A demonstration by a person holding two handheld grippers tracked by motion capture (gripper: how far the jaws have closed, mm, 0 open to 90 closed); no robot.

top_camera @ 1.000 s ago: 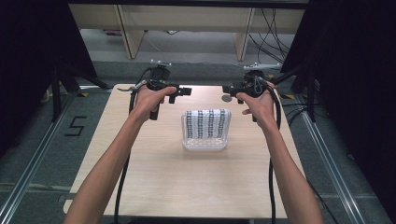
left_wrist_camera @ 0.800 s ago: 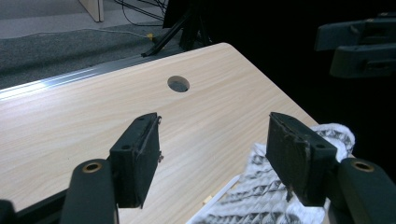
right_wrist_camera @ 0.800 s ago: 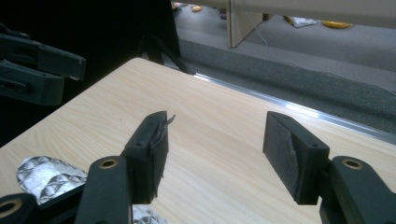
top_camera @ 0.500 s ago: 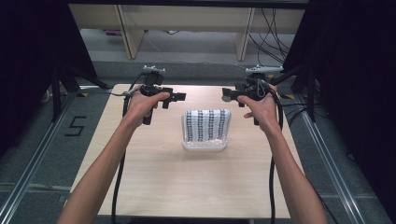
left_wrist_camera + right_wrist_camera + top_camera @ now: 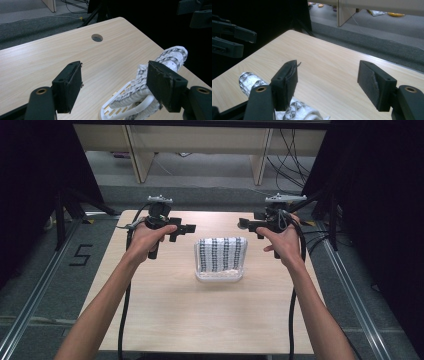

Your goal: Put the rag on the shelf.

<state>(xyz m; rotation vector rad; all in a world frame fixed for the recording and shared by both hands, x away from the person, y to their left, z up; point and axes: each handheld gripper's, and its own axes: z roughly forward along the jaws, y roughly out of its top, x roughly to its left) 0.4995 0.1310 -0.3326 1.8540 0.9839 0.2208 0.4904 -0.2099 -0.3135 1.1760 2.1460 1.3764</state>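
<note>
My worktop (image 5: 165, 315) is a light wood-grain board, pale beige, with rounded corners and a round cable hole (image 5: 97, 37) near one far corner. It stands on grey carpeted floor (image 5: 45, 285). Pretty much one thing sits on it: a white plastic basket (image 5: 220, 272) a bit past the middle, closer to the far edge. A black-and-white patterned cloth (image 5: 221, 252) is stuffed in it and sticks up over the rim. The rest of the board is just bare wood.
</note>
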